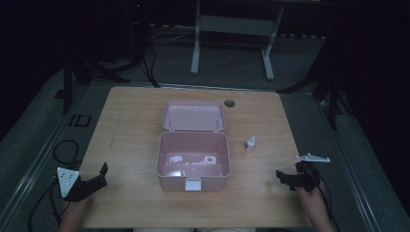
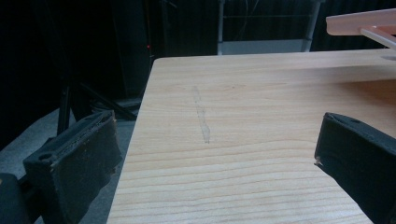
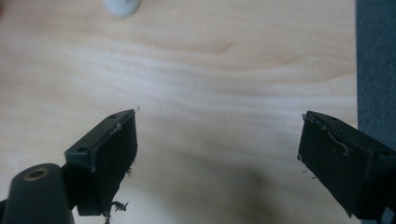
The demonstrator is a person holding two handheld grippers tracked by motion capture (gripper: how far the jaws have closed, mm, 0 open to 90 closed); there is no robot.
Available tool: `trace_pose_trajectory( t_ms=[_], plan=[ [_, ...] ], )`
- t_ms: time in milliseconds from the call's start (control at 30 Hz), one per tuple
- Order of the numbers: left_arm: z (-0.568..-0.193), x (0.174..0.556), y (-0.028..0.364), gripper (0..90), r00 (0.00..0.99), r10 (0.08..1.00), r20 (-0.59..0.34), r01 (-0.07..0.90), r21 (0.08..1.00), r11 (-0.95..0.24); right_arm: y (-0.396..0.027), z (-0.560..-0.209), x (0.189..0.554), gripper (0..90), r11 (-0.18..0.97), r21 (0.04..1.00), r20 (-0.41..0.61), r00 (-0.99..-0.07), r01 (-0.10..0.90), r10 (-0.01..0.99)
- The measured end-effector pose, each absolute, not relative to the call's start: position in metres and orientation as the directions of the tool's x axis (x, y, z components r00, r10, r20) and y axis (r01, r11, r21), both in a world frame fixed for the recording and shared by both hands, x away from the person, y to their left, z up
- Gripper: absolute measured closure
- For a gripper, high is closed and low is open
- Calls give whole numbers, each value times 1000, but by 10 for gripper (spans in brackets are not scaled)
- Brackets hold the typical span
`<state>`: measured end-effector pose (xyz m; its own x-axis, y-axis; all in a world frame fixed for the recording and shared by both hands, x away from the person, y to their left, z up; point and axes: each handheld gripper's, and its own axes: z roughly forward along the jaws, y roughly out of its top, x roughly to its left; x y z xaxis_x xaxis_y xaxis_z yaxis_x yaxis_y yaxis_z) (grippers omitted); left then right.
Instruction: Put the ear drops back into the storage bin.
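Both tools, left tool (image 1: pixel 99 178) and right tool (image 1: pixel 286 178), are held wide open and empty at the table's (image 1: pixel 130 121) six-o'clock edge. The small white bottle (image 1: pixel 250 143), at three o'clock of the open pink box (image 1: pixel 193 162), is probably light, rigid plastic. It is best gripped across its body.

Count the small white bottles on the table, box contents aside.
1. The small white bottle stands upright on the table, right of the open pink box and apart from it. Pale patches inside the box are too unclear to identify.
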<state>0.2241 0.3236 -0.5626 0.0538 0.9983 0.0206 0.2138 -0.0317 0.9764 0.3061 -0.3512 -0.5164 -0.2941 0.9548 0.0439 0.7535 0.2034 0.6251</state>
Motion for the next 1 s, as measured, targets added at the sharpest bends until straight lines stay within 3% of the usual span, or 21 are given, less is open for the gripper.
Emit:
trace_pose_trajectory(
  t_ms=[67, 300, 800, 1000],
  plan=[
    [-563, 224, 324, 3, 55, 998, 21, 215, 976, -32, -351, -510, 308, 131, 231, 536, 65, -312, 812, 948],
    [-563, 224, 324, 3, 57, 998, 22, 214, 976, -33, -347, -505, 311, 128, 321, 396, 48, -369, 860, 928],
    [-562, 224, 324, 3, 63, 998, 21, 216, 976, -35, -332, -505, 320, 112, 507, 100, 52, -513, 856, 857],
    [-563, 224, 324, 3, 64, 998, 20, 214, 976, -33, -323, -499, 331, 112, 526, 66, 47, -529, 848, 847]
  ],
)
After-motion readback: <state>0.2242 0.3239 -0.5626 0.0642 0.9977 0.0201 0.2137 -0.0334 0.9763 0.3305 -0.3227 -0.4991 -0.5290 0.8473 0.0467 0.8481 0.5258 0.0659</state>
